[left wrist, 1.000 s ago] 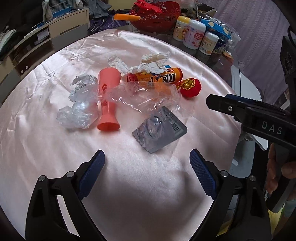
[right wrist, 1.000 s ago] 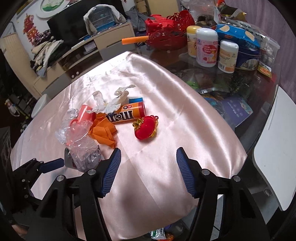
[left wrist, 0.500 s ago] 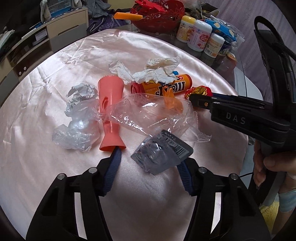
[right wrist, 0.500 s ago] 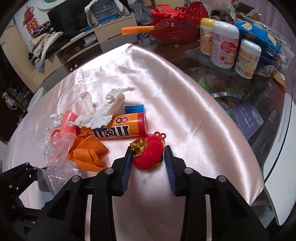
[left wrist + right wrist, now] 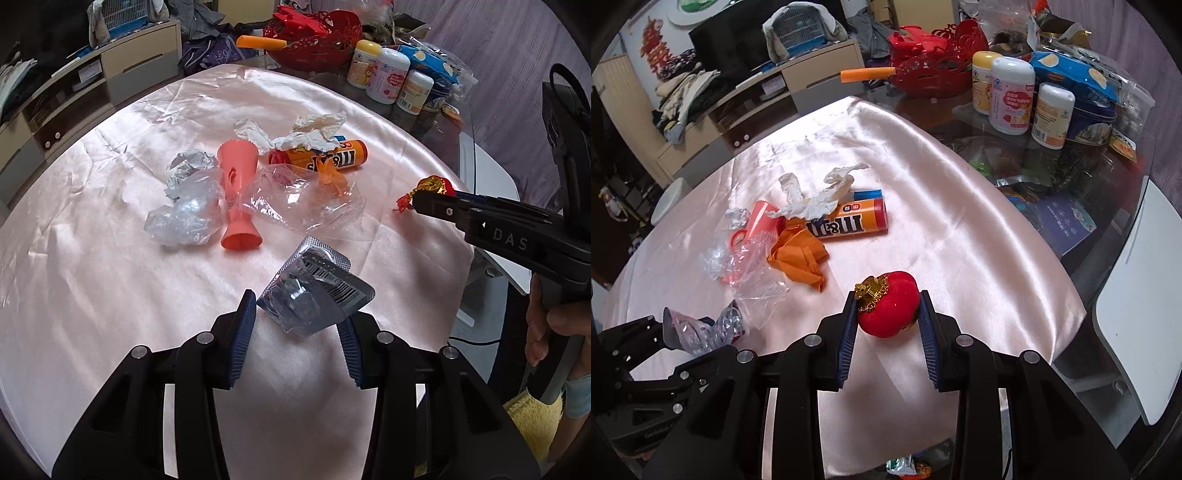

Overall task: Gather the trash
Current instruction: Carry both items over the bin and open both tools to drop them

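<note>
Both grippers have closed in since a second ago — back then each stood wide over bare cloth, and now each has something between its pads. Left gripper [image 5: 297, 325]: the silver blister pack [image 5: 314, 291] sits between the blue fingers [image 5: 242, 338], tilted, its barcode corner over the right-hand pad; the jaws are closing, and both pads look to be touching it. Right gripper [image 5: 888, 326]: clamped on the red plush ornament [image 5: 888, 310], pads pressed to both its sides, gold cap poking out past the left fingertip.

From the left wrist only the ornament's gold tip and tassel show, the rest hidden behind the right gripper's jaw. That view does lay out the heap beyond the fingertips — pink plastic cup [image 5: 238, 184], clear crumpled wrap [image 5: 306, 201], silver foil wad [image 5: 190, 166]. The right wrist view shows what the wrap half hides there: an orange wrapper [image 5: 799, 260] ahead and left of the fingers, just before the M&M's tube [image 5: 851, 219] with white tissue [image 5: 816, 201] draped on it. All on the pink satin cloth [image 5: 960, 236].
</note>
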